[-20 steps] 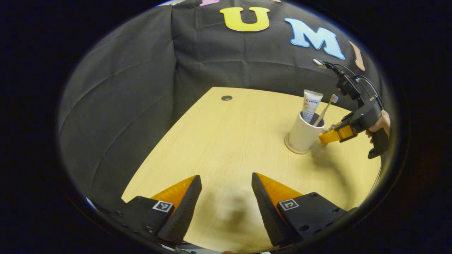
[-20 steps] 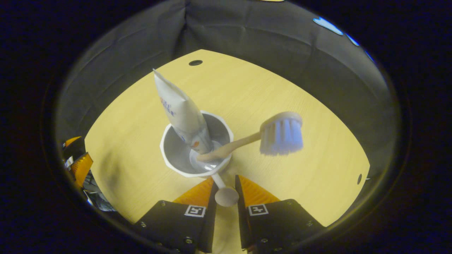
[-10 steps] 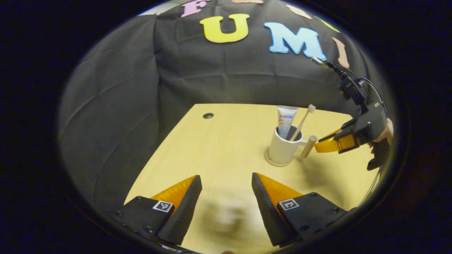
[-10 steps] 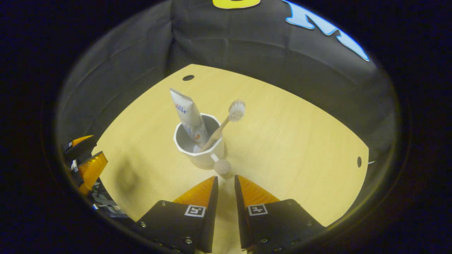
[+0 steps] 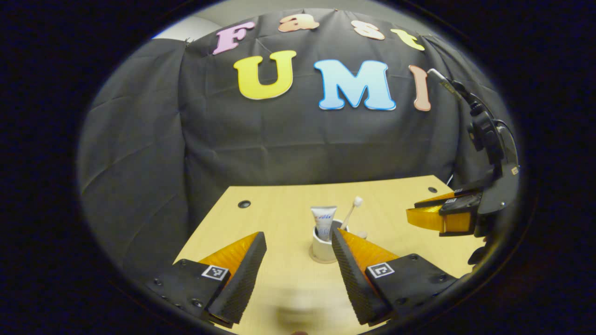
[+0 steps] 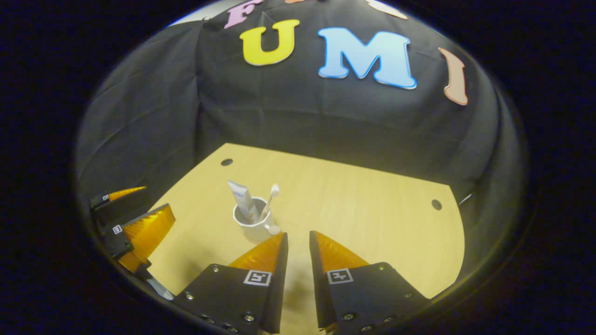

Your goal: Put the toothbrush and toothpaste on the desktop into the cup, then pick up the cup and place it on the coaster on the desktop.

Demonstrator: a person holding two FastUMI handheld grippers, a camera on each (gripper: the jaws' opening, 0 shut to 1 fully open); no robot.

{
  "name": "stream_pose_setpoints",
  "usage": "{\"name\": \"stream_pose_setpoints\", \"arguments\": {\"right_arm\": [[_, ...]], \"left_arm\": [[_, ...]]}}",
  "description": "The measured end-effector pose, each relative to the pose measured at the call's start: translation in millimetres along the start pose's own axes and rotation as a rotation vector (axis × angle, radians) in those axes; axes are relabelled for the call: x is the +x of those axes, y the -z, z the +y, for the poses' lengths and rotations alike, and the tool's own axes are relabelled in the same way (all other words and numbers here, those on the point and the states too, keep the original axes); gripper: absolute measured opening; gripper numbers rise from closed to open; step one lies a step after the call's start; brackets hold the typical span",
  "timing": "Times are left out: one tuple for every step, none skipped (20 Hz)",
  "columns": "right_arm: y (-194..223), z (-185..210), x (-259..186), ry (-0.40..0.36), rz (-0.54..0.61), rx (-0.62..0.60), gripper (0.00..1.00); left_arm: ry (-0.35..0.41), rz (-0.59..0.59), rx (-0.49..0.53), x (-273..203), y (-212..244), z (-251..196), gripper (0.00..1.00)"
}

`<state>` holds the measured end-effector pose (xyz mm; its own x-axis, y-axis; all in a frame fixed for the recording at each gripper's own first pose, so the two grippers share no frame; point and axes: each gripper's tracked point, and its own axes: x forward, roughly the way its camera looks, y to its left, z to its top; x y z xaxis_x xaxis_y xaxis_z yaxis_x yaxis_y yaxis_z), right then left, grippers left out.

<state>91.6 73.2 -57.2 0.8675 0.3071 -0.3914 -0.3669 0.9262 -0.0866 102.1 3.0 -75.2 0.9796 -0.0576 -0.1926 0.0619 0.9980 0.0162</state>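
Cup [image 5: 322,247] on coaster [image 5: 314,256] beyond both tongs, left tongs [image 5: 298,242] apart, right tongs [image 6: 298,242] nearly together, empty.

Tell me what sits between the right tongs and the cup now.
Nothing: in the right gripper view, bare desktop separates the right tongs from the cup, whose handle knob points toward them. The tongs hold nothing.

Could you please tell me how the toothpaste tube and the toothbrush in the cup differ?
The white toothpaste tube is broad and flat; the wooden-handled toothbrush is thin with a small bristled head. The tube leans toward the cup's far-left rim, the brush toward its handle side. Both stand inside the white cup.
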Motion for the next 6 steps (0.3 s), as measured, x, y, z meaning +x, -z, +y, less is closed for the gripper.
{"name": "stream_pose_setpoints", "arguments": {"right_arm": [[-10.8, -2.9, -8.5, 0.008, -0.051, 0.012, 0.29], [-17.4, -4.4, -22.2, 0.020, -0.096, 0.023, 0.40], [-25.1, -9.4, -32.0, 0.036, -0.139, 0.034, 0.41], [-34.2, -13.8, -41.5, 0.055, -0.186, 0.045, 0.42], [-43.0, -16.7, -52.1, 0.070, -0.233, 0.058, 0.41], [-51.6, -17.2, -60.9, 0.065, -0.277, 0.069, 0.46]], "left_arm": [[0.009, -0.029, 0.000, -3.1, -12.5, -6.2, 0.92], [0.017, -0.062, -0.001, -6.2, -25.2, -12.9, 0.92], [0.023, -0.101, -0.003, -11.2, -38.7, -18.0, 0.93], [0.029, -0.149, -0.007, -16.5, -54.7, -22.5, 0.93], [0.034, -0.204, -0.016, -21.5, -72.3, -27.5, 0.93], [0.038, -0.239, -0.022, -30.2, -82.0, -32.6, 0.92]]}}
